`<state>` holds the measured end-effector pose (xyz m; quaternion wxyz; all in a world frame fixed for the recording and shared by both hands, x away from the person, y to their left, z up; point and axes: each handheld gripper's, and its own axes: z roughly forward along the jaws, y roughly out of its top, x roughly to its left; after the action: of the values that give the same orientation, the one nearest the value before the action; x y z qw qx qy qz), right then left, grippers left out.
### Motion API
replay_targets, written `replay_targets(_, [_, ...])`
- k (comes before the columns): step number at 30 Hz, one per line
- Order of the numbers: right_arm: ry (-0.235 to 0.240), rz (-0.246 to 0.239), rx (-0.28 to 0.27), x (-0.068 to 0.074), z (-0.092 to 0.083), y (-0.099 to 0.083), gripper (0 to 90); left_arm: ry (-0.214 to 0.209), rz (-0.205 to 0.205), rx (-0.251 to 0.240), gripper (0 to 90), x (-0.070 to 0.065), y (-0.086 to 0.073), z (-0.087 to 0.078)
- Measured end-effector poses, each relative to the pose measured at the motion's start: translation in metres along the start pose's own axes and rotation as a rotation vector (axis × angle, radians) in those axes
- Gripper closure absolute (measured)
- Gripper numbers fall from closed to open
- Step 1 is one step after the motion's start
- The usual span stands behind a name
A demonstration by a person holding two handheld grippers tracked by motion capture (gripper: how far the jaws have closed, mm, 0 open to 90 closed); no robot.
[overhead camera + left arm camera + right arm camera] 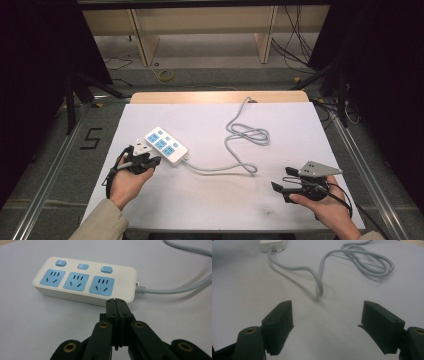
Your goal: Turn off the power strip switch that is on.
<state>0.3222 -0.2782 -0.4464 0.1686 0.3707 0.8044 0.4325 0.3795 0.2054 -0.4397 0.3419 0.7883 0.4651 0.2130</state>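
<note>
Low in the right of the high view, the right gripper (278, 189) rests with jaws spread wide, holding nothing. At lower left, the left gripper (152, 163) is pinched closed and empty, just short of the white power strip (166, 145), whose grey cable (246, 134) loops toward the upper centre.

**Colours noted**

Power strip (85, 281): cream-white body, three light-blue socket faces, three light-blue switches. Cable (240, 145): pale grey. Tabletop (210, 200): white sheet, tan wood edge at 12 o'clock. Both claws black: left claw (116, 305), right claw (327, 325).
</note>
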Motion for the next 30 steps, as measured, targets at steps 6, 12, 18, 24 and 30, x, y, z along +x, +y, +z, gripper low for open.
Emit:
replay_targets(6, [0.004,0.001,0.004,0.0,0.001,0.0,25.8,0.004,-0.015,0.007,89.9,0.004,0.004,0.004])
replay_targets(12, [0.006,-0.002,0.004,0.0,0.001,0.0,25.9,0.013,-0.004,0.009,89.9,0.004,0.009,0.005])
replay_targets(18, [0.006,-0.005,0.002,0.0,0.001,0.0,26.0,0.016,0.013,0.005,90.0,0.003,0.014,0.009])
replay_targets(24, [0.019,-0.01,0.006,0.001,0.002,0.0,26.0,0.024,0.025,0.014,89.9,0.003,0.019,0.014])
replay_targets(30, [0.019,-0.007,0.006,0.001,0.002,0.0,25.7,0.027,0.019,0.006,89.9,0.003,0.025,0.019])
